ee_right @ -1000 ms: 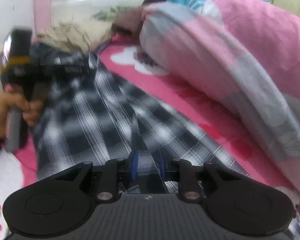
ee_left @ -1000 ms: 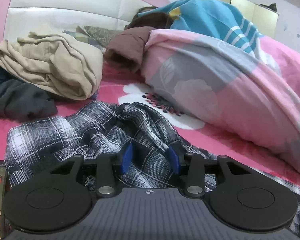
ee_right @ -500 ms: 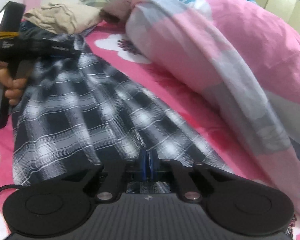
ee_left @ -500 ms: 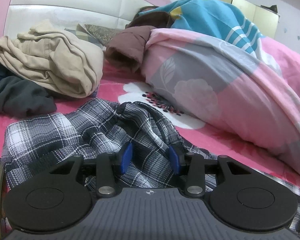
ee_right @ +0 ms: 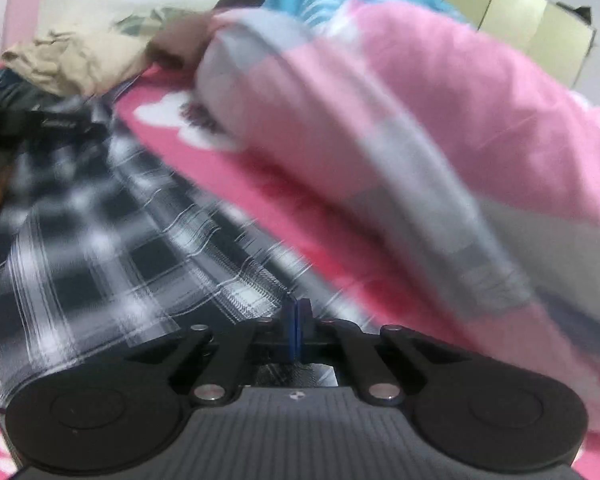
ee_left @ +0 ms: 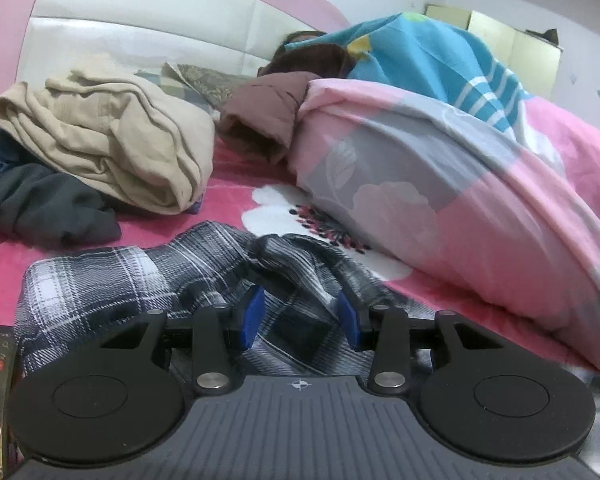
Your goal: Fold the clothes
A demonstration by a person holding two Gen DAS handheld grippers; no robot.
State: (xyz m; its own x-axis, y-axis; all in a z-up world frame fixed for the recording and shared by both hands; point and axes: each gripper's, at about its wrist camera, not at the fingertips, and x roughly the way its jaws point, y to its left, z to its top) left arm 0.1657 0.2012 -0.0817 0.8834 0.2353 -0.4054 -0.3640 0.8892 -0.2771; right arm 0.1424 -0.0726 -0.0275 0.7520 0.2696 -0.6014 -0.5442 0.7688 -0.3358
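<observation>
A: How should the fold be carried?

B: The plaid garment (ee_left: 148, 300) is bunched between the wide-spread pads of the left hand-held gripper (ee_left: 299, 322). Ahead of the right hand-held gripper (ee_right: 296, 330), seemingly pinched on its hem, it should be kept taut through the blur.

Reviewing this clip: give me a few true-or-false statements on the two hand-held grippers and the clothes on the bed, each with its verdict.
1. The right hand-held gripper is shut on the plaid shirt. True.
2. The left hand-held gripper is clamped tight. False: its jaws stand apart over the plaid shirt.
3. A beige garment lies beyond the plaid shirt. True.
4. The plaid shirt lies on top of the pink quilt. False: it lies on the pink sheet, beside the quilt.
</observation>
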